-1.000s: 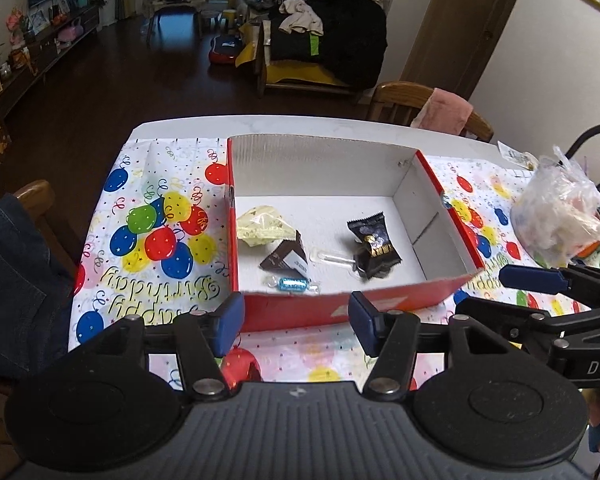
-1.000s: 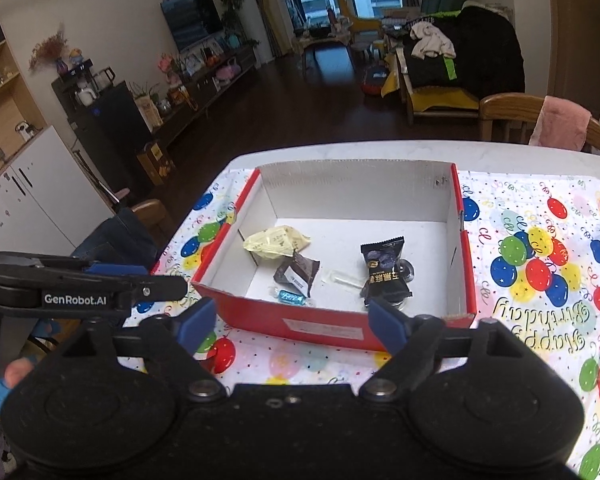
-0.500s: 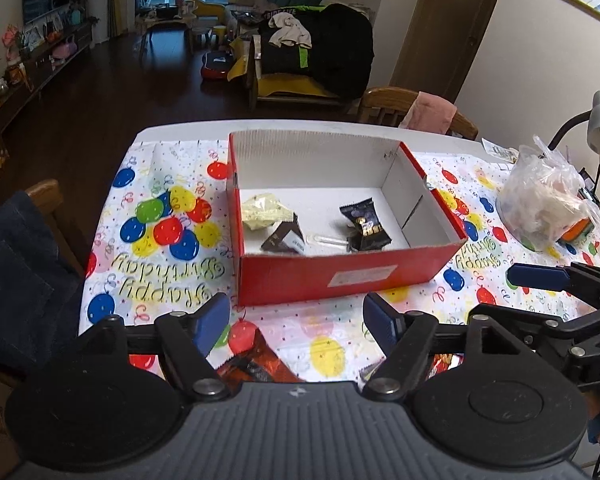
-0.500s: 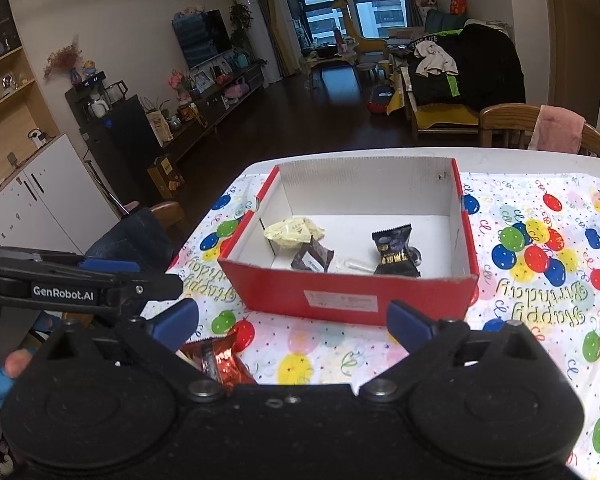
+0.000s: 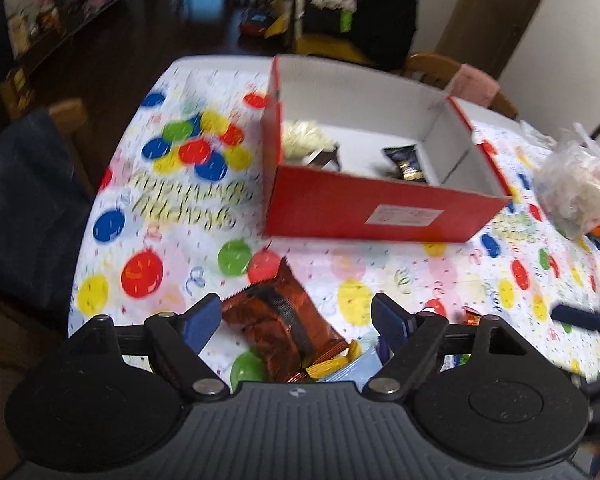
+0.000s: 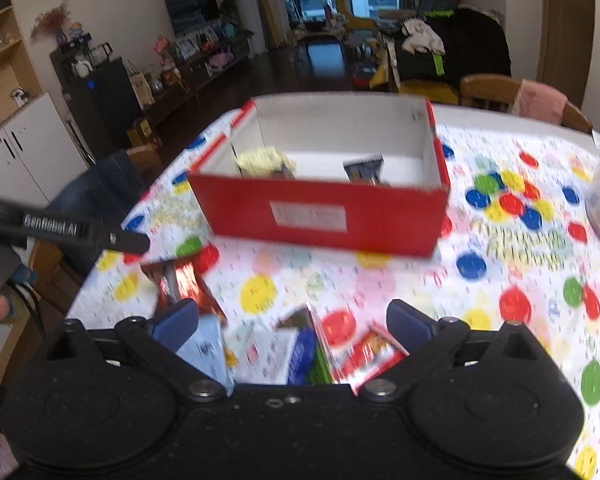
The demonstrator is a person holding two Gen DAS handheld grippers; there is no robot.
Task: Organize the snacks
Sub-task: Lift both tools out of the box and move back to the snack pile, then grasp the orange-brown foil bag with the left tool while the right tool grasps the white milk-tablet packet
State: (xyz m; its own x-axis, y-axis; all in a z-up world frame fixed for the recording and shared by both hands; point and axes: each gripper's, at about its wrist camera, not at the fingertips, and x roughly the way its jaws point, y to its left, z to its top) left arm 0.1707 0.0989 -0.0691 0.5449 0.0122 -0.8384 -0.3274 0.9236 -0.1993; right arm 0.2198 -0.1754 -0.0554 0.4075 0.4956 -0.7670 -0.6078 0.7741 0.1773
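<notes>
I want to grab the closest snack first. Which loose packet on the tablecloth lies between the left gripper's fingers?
The crinkled orange-brown packet, lying between the opening left gripper's fingers, untouched; the other loose packets lie farther right.

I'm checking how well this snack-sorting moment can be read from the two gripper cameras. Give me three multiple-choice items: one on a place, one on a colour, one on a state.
1. Where does the orange-brown snack packet lie?
A. inside the box
B. on the tablecloth, in front of the box
C. on a chair

2. What colour is the outside of the box?
A. red
B. green
C. black

3. How does the right gripper stand?
A. shut on a packet
B. open, holding nothing
C. shut and empty

Answers:
1 B: the packet lies on the balloon-print tablecloth, nearer the camera than the box.
2 A: its front wall is red.
3 B: its blue fingers stand wide apart above the packets.
</notes>
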